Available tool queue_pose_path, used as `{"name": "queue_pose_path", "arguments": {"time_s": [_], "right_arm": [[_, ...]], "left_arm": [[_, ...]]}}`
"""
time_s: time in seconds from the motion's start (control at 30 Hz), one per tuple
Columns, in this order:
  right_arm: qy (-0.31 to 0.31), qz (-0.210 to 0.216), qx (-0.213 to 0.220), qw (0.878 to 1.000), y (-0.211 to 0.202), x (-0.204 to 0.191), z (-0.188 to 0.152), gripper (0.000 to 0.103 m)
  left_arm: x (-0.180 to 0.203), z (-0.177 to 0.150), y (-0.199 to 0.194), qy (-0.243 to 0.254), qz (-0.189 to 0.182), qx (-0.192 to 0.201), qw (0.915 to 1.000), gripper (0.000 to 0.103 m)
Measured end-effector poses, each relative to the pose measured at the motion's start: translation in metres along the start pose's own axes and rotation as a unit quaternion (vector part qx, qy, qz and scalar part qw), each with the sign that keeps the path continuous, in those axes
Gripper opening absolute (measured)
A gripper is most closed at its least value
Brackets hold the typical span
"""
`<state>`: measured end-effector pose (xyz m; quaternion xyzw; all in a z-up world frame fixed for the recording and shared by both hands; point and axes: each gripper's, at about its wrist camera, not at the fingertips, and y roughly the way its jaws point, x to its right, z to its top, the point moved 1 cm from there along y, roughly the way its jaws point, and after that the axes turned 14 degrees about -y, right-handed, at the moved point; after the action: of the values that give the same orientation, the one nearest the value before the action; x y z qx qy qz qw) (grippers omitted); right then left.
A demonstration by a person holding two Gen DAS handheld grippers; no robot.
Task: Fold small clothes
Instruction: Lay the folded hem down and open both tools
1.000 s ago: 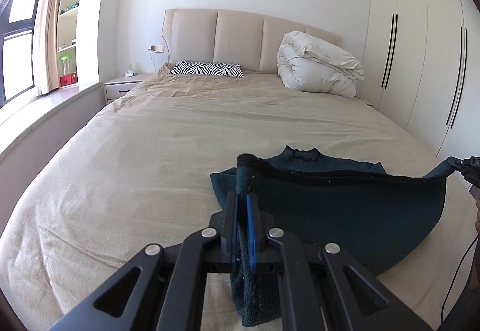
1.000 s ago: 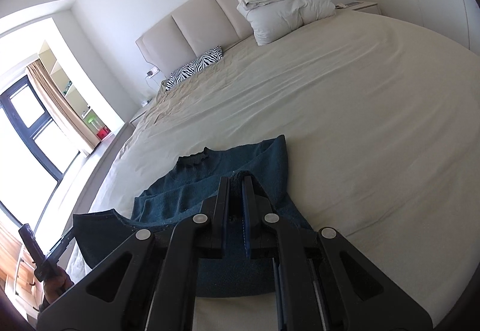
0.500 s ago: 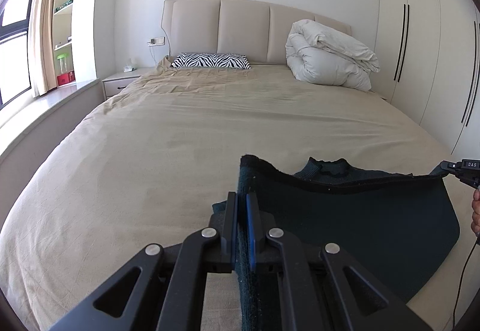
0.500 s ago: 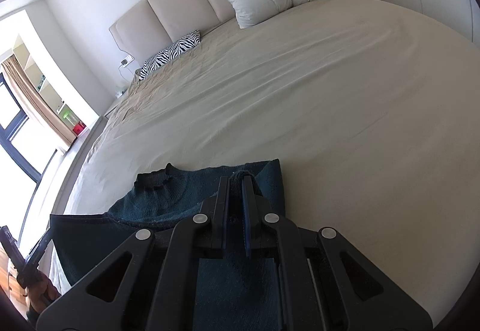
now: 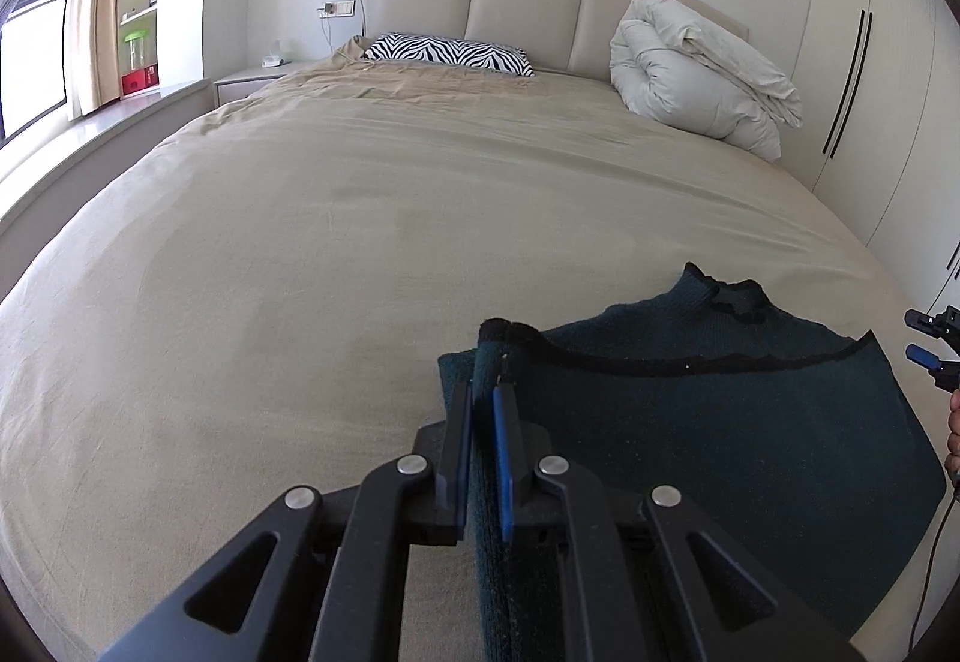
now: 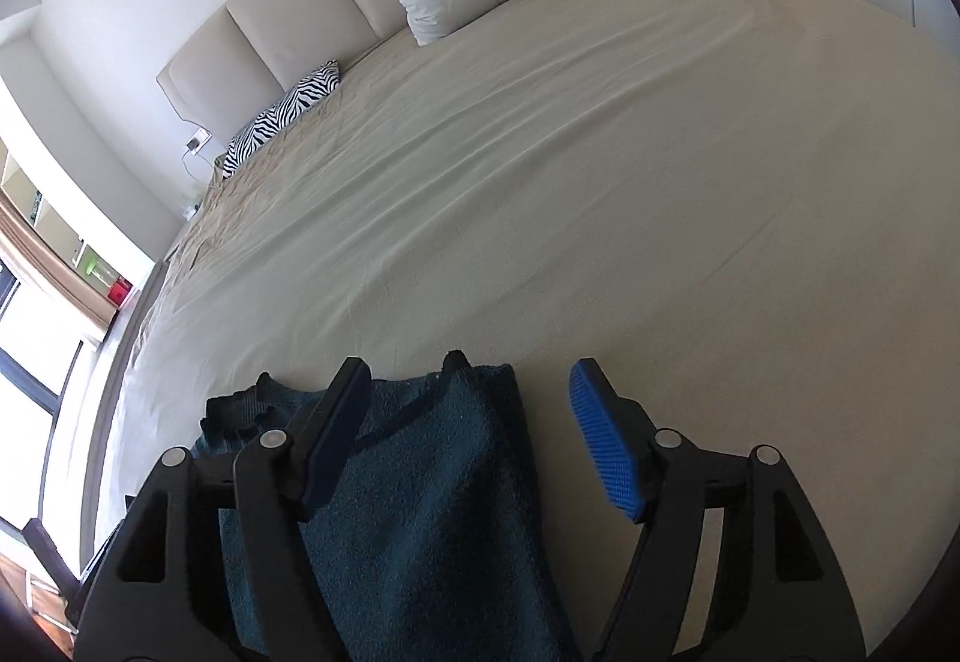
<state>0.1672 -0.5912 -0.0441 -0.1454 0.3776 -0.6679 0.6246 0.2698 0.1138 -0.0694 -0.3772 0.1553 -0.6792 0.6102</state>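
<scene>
A small dark teal knit sweater [image 5: 690,422] lies on the beige bed [image 5: 360,242] near its front edge, folded over itself with its collar pointing toward the headboard. My left gripper [image 5: 483,392] is shut on the sweater's hem corner on the left side. My right gripper [image 6: 474,380] is open just above the sweater [image 6: 420,512], whose right corner lies on the sheet between the fingers. The right gripper's tips [image 5: 927,344] show at the right edge of the left wrist view.
A zebra-print pillow [image 5: 450,53] and a rolled white duvet [image 5: 702,74] lie by the padded headboard. White wardrobes [image 5: 864,92] stand to the right. A nightstand [image 5: 252,77] and window shelf are on the left.
Both grippers carried the hem forward over the sweater and lowered it. The right gripper has opened and let go of its corner. The left gripper stays shut on its corner.
</scene>
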Motion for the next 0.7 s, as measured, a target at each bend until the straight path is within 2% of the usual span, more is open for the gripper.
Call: {"name": "queue_pose_path", "arguments": {"time_s": [0.07,0.13,0.23,0.33,0.47,0.53,0.67,0.7], "right_arm": [[-0.015,0.001,-0.002,1.0,-0.009,0.002,-0.003,0.068],[-0.015,0.0,-0.01,1.0,-0.016,0.007,-0.011,0.068],[-0.018,-0.003,-0.022,1.0,-0.027,0.013,-0.028,0.067],[-0.037,0.0,-0.036,0.999,-0.038,0.014,-0.048,0.061],[-0.08,-0.009,-0.065,0.995,-0.047,0.005,-0.082,0.049],[-0.097,-0.014,-0.075,0.992,-0.053,0.0,-0.101,0.04],[-0.105,-0.015,-0.076,0.991,-0.065,-0.004,-0.125,0.03],[-0.106,-0.014,-0.076,0.991,-0.068,-0.005,-0.129,0.025]], "left_arm": [[-0.006,-0.003,-0.007,-0.008,0.002,0.001,1.0,0.015],[-0.012,-0.004,-0.017,-0.01,0.007,0.011,0.9999,0.028],[-0.019,-0.007,-0.034,-0.024,-0.001,0.013,0.9996,0.031],[-0.015,-0.022,-0.045,-0.018,-0.016,-0.009,0.9997,0.037],[-0.011,-0.055,-0.059,-0.011,-0.029,-0.031,0.999,0.037],[-0.013,-0.071,-0.063,-0.02,-0.032,-0.041,0.9984,0.037],[-0.023,-0.09,-0.069,-0.049,-0.038,-0.058,0.9964,0.037],[-0.025,-0.093,-0.07,-0.053,-0.039,-0.061,0.996,0.037]]}}
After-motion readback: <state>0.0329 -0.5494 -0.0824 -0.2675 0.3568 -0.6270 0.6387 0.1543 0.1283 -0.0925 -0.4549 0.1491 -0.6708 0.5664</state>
